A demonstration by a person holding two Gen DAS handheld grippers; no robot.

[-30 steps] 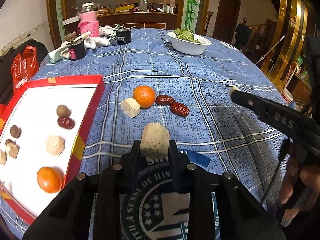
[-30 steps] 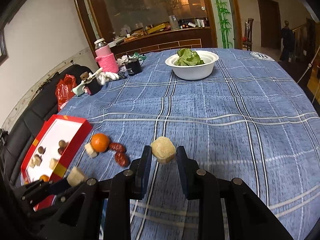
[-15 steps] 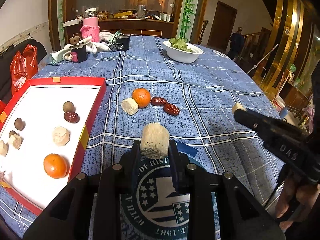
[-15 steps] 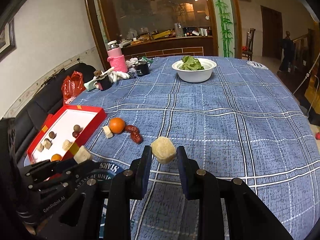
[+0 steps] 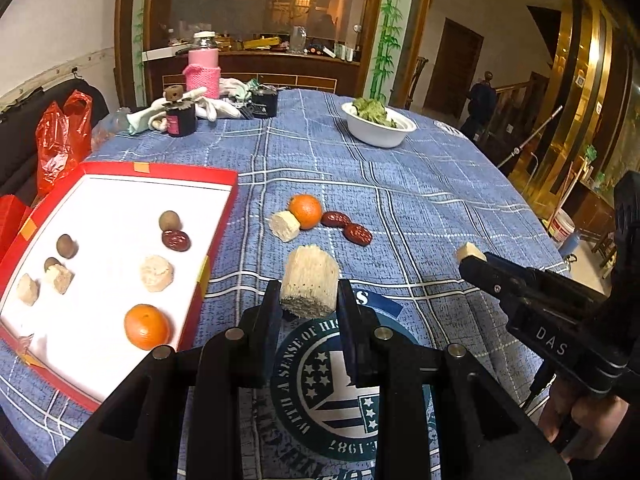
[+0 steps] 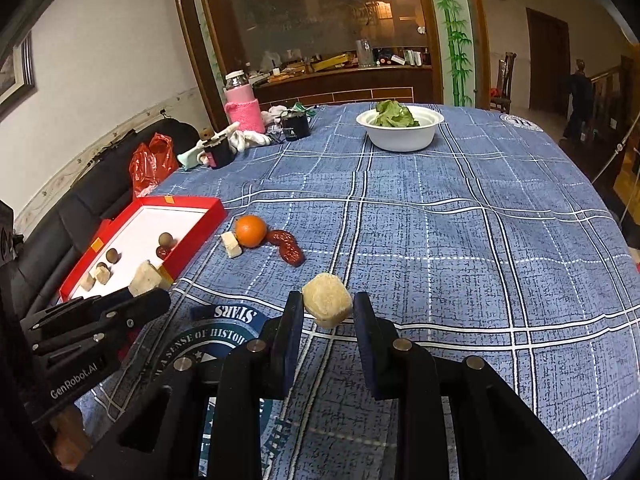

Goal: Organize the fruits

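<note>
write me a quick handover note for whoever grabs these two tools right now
Left tool: shut on a pale fibrous chunk, held above the cloth.
Right tool: shut on a second pale chunk, also lifted.
Red tray: already holds an orange, a red date, brown round fruits and pale chunks.
Left on the blue tablecloth: one orange, one pale piece, two red dates.
Next: probably tray both held chunks, then the rest.

Setting: dining room of a home, or possibly a private restaurant room; cannot tell which. Evidence: large round surface under a blue plaid tablecloth; white bowl of greens at far side; pink knit-sleeved jar and white gloves at far left; black sofa with red plastic bag along left wall; glass-fronted cabinet with cluttered counter behind; bamboo-painted pillar; wooden door far right; framed picture on left wall
</note>
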